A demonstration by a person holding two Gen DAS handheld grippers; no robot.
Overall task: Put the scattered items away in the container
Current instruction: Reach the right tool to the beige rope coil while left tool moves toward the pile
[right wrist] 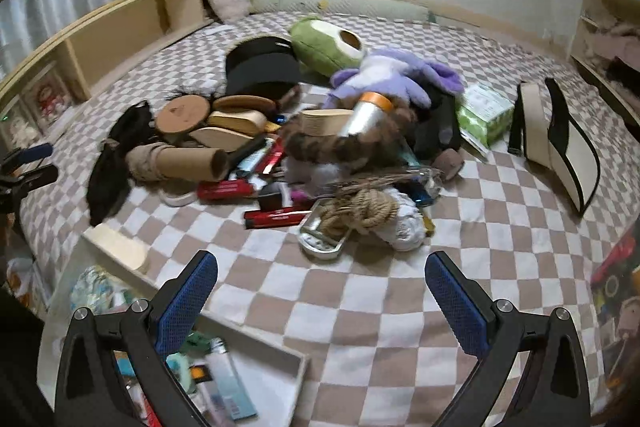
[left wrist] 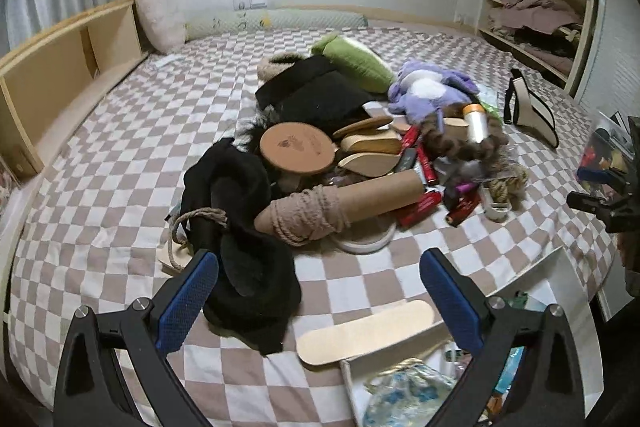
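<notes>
Left wrist view: the checked bed (left wrist: 120,155) carries a heap beyond the white container (left wrist: 560,279), which sits nearest. Left gripper (left wrist: 320,291) and right gripper (right wrist: 320,291) both gape empty, between picks; next, probably the cardboard tube (left wrist: 360,203).

Ahead of the wide-spread right tongs (right wrist: 320,303) lies bare brown-and-white checkered bedspread (right wrist: 360,307), an open lane up to 12 o'clock. There a coil of tan rope (right wrist: 366,209) on an oval metal tin (right wrist: 322,241) blocks it. At 7 o'clock sits the white open-topped cardboard box (right wrist: 280,371) (already part-filled). Before the open left tongs (left wrist: 318,291), a crumpled black cloth (left wrist: 248,267) crowds 11 o'clock, a flat pale wooden paddle (left wrist: 366,333) at 5 o'clock.
</notes>
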